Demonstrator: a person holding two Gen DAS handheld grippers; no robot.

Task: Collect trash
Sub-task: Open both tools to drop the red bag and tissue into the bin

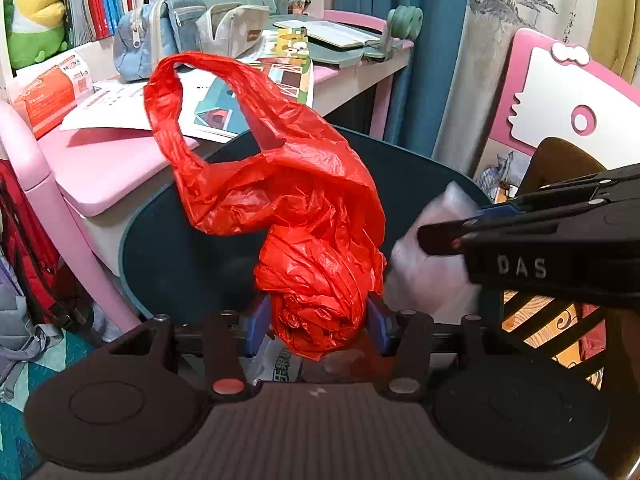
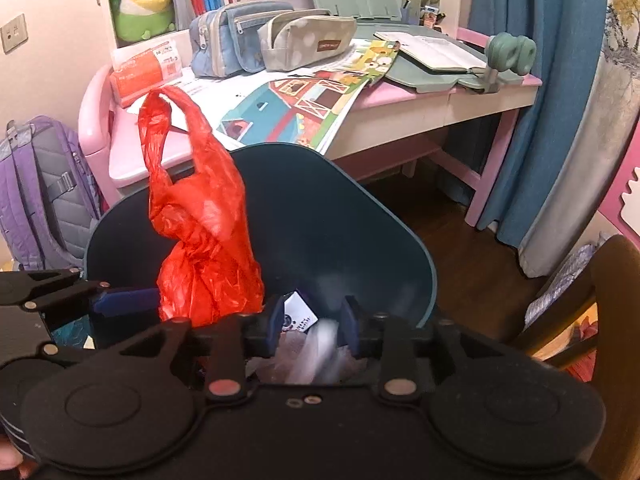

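Note:
A crumpled red plastic bag (image 1: 288, 208) hangs over the open dark blue trash bin (image 1: 176, 248). My left gripper (image 1: 318, 322) is shut on the bag's lower bunch, its handles standing up. The bag (image 2: 200, 216) and the bin (image 2: 360, 224) also show in the right wrist view. My right gripper (image 2: 310, 322) is over the bin with its jaws apart; a blurred clear plastic piece (image 2: 320, 344) lies between and below them, and I cannot tell whether it is gripped. In the left wrist view the right gripper (image 1: 440, 236) touches that clear plastic (image 1: 428, 268).
A pink desk (image 2: 420, 92) behind the bin carries pencil cases (image 2: 240, 40), papers, an orange box (image 2: 144, 72) and a book stand. A purple backpack (image 2: 44, 184) stands at the left. A blue curtain (image 2: 540, 100) and a wooden chair (image 2: 600, 300) are at the right.

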